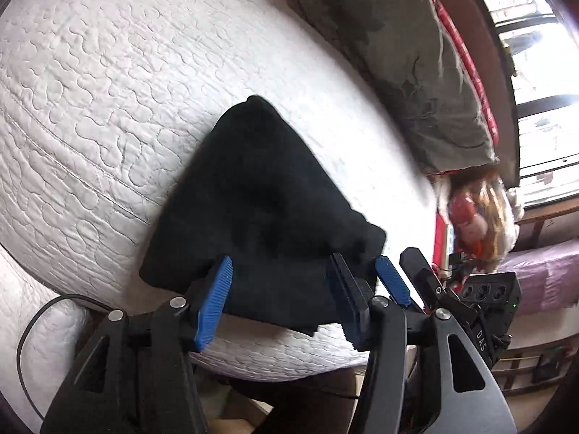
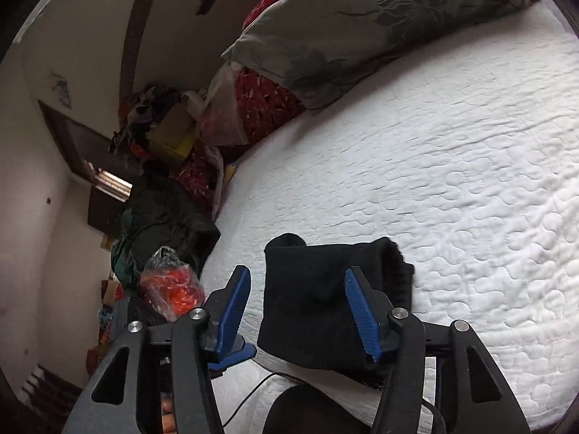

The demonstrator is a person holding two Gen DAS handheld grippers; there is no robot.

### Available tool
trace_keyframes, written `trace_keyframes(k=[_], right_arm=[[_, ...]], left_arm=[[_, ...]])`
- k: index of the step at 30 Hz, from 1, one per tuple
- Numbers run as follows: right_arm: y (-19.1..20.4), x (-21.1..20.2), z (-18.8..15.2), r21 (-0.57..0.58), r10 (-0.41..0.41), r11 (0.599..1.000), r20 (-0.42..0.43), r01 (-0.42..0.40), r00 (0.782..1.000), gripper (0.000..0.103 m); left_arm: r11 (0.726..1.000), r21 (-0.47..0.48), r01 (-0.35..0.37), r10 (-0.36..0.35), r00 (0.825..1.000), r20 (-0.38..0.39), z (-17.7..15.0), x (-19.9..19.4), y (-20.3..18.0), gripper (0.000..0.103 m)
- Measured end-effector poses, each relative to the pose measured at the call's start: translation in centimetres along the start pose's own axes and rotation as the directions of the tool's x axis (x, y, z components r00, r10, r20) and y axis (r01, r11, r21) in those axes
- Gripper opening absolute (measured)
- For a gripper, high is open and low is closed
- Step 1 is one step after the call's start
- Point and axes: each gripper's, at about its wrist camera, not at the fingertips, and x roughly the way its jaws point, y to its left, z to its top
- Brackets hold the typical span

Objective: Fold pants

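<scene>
The white quilted mattress cover (image 1: 108, 115) fills most of both views; a grey floral-print pillow (image 2: 362, 18) lies along its far edge, over red patterned bedding (image 2: 267, 105). The black folded pants (image 1: 260, 209) lie as a compact bundle near the front edge of the mattress, flat on the cover; a ribbed waistband edge shows on the bundle's right side in the right wrist view. The left gripper (image 1: 282, 300) hangs over the near edge of the bundle, blue-padded fingers (image 1: 213, 303) spread apart, nothing pinched. The right gripper (image 2: 300, 311) sits just beside it, also spread wide, with nothing between its fingers. A clear plastic bag with orange contents (image 2: 170, 282) rests off the mattress's left side.
</scene>
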Motion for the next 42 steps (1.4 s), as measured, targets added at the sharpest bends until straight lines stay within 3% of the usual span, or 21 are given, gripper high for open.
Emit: trace_keyframes(k=[3,5,6,8,11,13,16,19,22,24,26,28,29,30,35,40,42], right_arm=[[-2.1,2.0,-1.2,0.036,-0.061,0.997,-0.025,0.062,0.998,0.055],[-4.6,3.5,-2.1,0.063,-0.124,0.99,-0.075,0.128,0.989,0.05],[-5.1,3.6,-2.3,0.061,-0.132,0.989,-0.078,0.137,0.988,0.038],[-4.6,2.4,-2.0,0.054,-0.129,0.99,-0.067,0.133,0.989,0.035],[-2.5,0.0,-1.4,0.006,-0.09,0.996,-0.016,0.09,0.996,0.052],[-1.2,-0.8,-1.7,-0.034,-0.06,0.998,-0.009,0.06,0.998,0.057],[-0.7,-0.4,-3.4,-0.031,-0.011,0.999,-0.043,0.01,0.999,0.057],[-2.0,0.8,-5.4,-0.023,-0.059,0.998,-0.089,0.057,0.994,0.055],[-2.6,1.4,-6.2,-0.052,-0.11,0.993,-0.105,0.105,0.988,0.055],[-2.1,0.7,-5.6,-0.045,-0.088,0.995,-0.109,0.084,0.99,0.055],[-2.0,-0.6,-4.6,-0.009,-0.044,0.999,-0.083,0.043,0.996,0.056],[-2.7,-2.0,-3.5,0.034,-0.038,0.999,-0.033,0.039,0.999,0.073],[-3.2,-2.4,-3.1,0.052,-0.059,0.997,-0.02,0.06,0.998,0.086],[-3.8,-2.5,-2.8,0.068,-0.078,0.995,-0.017,0.079,0.997,0.087],[-6.5,-0.3,-3.3,0.162,-0.086,0.982,-0.076,0.098,0.993,0.087],[-6.6,2.6,-3.8,0.161,-0.084,0.981,-0.13,0.104,0.988,0.087],[-6.9,3.5,-4.1,0.194,-0.039,0.979,-0.142,0.067,0.989,0.087]], left_arm=[[0.997,-0.005,-0.074,0.073,0.995,-0.061,0.4,3.3,1.3,0.052],[0.999,-0.02,-0.047,0.046,0.998,-0.052,0.5,2.3,1.0,0.052],[1.0,-0.019,-0.012,0.011,0.999,-0.043,0.5,1.2,0.8,0.052],[0.998,-0.016,0.068,-0.068,0.997,-0.023,0.7,-1.0,0.4,0.052],[0.991,0.033,0.126,-0.126,0.992,-0.007,2.2,-2.1,-1.8,0.058],[0.991,0.058,0.12,-0.118,0.993,-0.022,3.4,-1.0,-2.9,0.06],[0.996,0.076,0.037,-0.033,0.998,-0.049,4.8,2.4,-3.5,0.06],[0.996,0.079,-0.052,0.06,0.994,-0.093,5.8,6.7,-3.2,0.057],[0.997,0.074,-0.016,0.023,0.995,-0.096,6.1,5.0,-3.2,0.057],[0.994,0.109,0.026,-0.02,0.998,-0.062,5.9,2.3,-3.4,0.057],[0.987,0.161,0.019,-0.017,1.0,-0.014,5.6,-0.5,-2.8,0.06],[0.983,0.185,-0.003,0.001,1.0,0.009,5.4,-2.2,-1.3,0.07],[0.983,0.185,-0.01,0.009,1.0,0.01,5.3,-2.6,-0.2,0.071],[0.983,0.181,-0.013,0.013,1.0,0.0,5.4,-2.5,1.0,0.071],[0.988,0.15,-0.034,0.042,0.998,-0.053,4.5,-0.6,4.8,0.071],[0.985,0.169,-0.043,0.065,0.99,-0.127,3.6,2.4,5.3,0.071],[0.982,0.181,-0.046,0.07,0.989,-0.127,3.5,2.9,5.4,0.071]])
